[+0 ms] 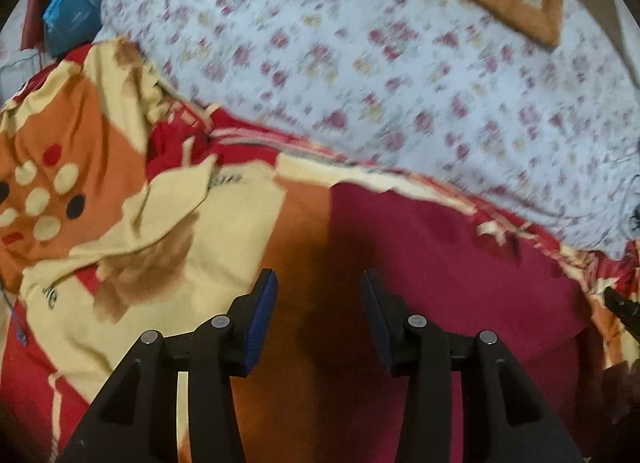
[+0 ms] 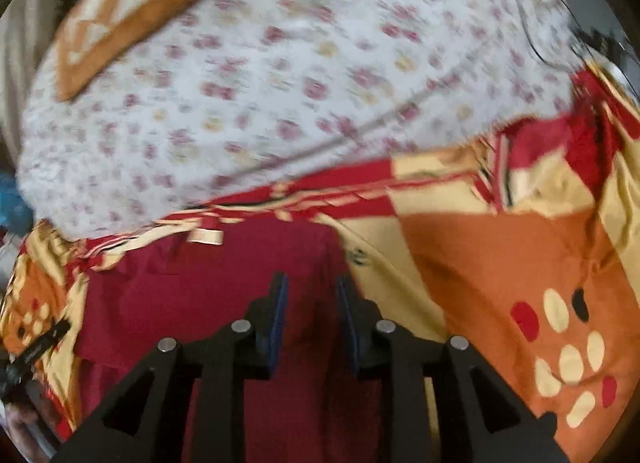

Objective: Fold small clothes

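My left claw (image 1: 319,291) hangs wide and empty, my right claw (image 2: 311,295) narrower, also empty. Both hover over the flat maroon cloth garment (image 1: 452,263), spread on the bed's patterned orange-and-yellow bedsheet (image 1: 92,135) for folding.

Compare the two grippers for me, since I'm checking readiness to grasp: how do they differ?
The left gripper has its jaws spread wide; the right gripper has a narrower gap. The left hangs over the maroon cloth edge beside orange bedding; the right sits squarely over it. Both hold nothing.
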{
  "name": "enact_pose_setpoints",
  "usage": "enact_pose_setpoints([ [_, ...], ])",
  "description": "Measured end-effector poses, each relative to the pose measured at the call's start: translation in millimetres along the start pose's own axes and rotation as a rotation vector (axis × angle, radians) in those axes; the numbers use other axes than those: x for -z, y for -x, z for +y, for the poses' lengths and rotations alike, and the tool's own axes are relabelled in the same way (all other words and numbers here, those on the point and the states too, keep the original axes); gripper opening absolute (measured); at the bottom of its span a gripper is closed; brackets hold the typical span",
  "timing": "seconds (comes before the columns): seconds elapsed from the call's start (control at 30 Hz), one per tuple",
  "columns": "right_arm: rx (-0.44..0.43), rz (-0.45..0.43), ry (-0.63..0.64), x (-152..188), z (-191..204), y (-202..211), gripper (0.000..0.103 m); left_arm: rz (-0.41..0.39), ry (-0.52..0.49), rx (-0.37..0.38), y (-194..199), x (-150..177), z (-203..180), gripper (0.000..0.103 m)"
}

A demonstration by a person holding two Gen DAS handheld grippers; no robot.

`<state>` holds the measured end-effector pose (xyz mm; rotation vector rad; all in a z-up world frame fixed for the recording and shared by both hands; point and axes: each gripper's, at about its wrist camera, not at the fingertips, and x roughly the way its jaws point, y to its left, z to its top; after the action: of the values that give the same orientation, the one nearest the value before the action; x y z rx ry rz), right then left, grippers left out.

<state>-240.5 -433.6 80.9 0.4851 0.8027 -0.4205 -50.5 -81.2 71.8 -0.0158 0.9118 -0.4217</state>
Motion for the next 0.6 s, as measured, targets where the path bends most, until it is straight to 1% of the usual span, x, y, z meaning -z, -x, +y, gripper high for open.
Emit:
enact_pose_setpoints([
  [0.07, -0.031, 0.033, 0.063, -0.2, 16.7, -7.3, 0.026, 0.002, -0.008, 0.022, -5.1, -3.4, -5.3, 0.033],
  [0.13, -0.055, 0.096, 0.115, 2.7, 34.7, -26.6, 0.026, 0.047, -0.033, 0.022, -20.0, -3.0, -12.6, 0.033],
  [0.17, -0.048, 0.114, 0.127, 3.7, 39.0, -34.0, 0.026, 0.073, -0.049, 0.000, -28.7, -1.6, -15.9, 0.033],
  [0.2, -0.020, 0.134, 0.142, 5.8, 41.6, -44.8, 0.026, 0.113, -0.070, -0.046, -41.3, 2.0, -18.4, 0.033],
  [0.23, 0.028, 0.154, 0.148, 7.2, 40.1, -57.1, 0.026, 0.138, -0.078, -0.072, -48.1, 5.0, -19.0, 0.033],
  [0.27, 0.068, 0.177, 0.133, 8.2, 33.4, -69.1, 0.025, 0.146, -0.079, -0.075, -52.3, 6.8, -18.1, 0.034],
  [0.3, 0.072, 0.187, 0.118, 8.1, 28.2, -73.7, 0.023, 0.131, -0.079, -0.073, -52.1, 7.1, -17.3, 0.036],
  [0.33, 0.051, 0.174, 0.079, 5.9, 18.7, -76.2, 0.018, 0.128, -0.084, -0.082, -51.7, 6.3, -17.3, 0.037],
  [0.37, 0.043, 0.171, 0.051, 4.2, 13.3, -74.5, 0.014, 0.131, -0.086, -0.082, -51.0, 6.8, -17.4, 0.037],
  [0.5, 0.015, 0.190, 0.028, -1.3, 5.3, -60.3, 0.014, 0.127, -0.068, -0.075, -49.1, 8.2, -15.0, 0.037],
  [0.57, 0.003, 0.180, 0.016, -1.7, 1.1, -45.6, 0.023, 0.126, -0.057, -0.069, -45.4, 9.0, -13.6, 0.037],
  [0.6, -0.010, 0.158, 0.004, -1.3, -3.5, -30.5, 0.026, 0.126, -0.046, -0.064, -43.7, 8.4, -12.4, 0.037],
])
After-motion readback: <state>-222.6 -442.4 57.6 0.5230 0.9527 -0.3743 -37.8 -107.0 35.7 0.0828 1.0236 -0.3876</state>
